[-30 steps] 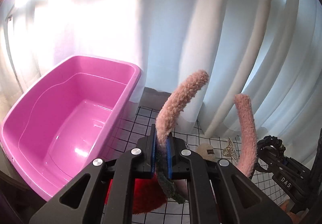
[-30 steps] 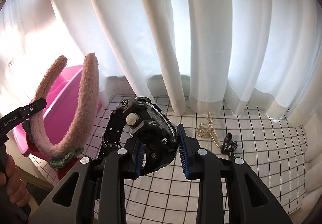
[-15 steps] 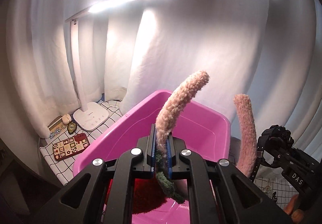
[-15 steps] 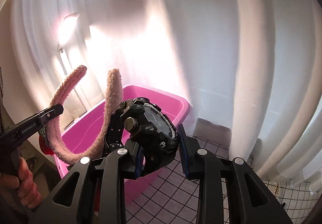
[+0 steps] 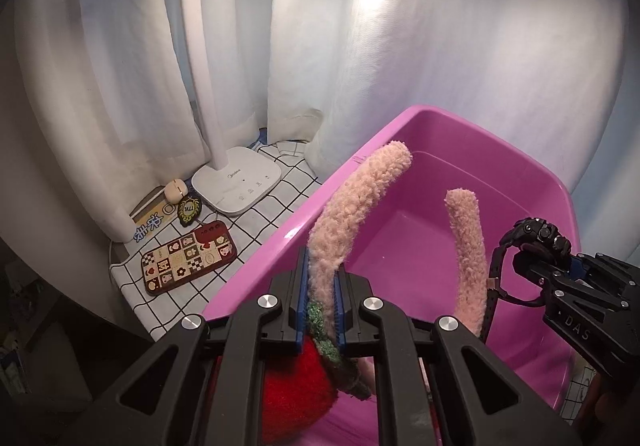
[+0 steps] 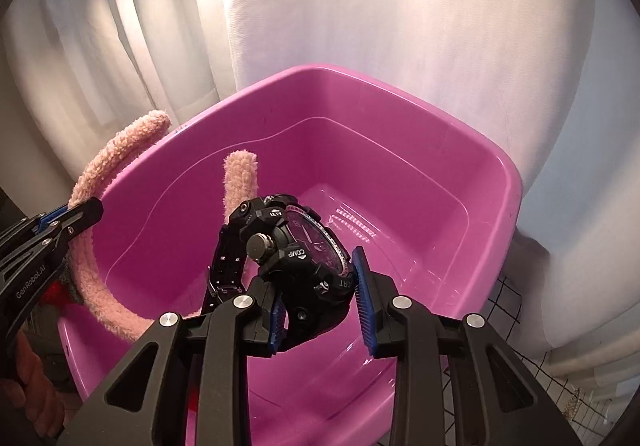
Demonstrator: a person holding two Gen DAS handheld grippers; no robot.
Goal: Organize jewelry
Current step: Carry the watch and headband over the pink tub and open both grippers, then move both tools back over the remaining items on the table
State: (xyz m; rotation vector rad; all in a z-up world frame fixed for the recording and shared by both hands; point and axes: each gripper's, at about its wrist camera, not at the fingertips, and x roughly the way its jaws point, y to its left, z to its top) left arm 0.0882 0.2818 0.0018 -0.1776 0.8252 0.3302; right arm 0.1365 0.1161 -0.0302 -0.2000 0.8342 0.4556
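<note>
Headband (image 5: 352, 205) and watch (image 6: 304, 250) both hang over the pink tub (image 6: 480, 165), the left tongs (image 5: 320, 302) clenched on the headband, the right tongs (image 6: 320, 310) grasping the watch; this looks like the drop-off step, calling for lowering inside the tub, then releasing

Home: curtains (image 5: 120, 85), desk lamp (image 5: 236, 181).

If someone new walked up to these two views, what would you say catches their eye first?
Most likely the bright pink tub filling the middle of both views, with nothing lying on the part of its floor that shows. Next, the fuzzy pink headband clamped in the left claw over the tub's left rim, and the chunky black watch held in the right claw above the tub. A white desk lamp stands to the left.
</note>
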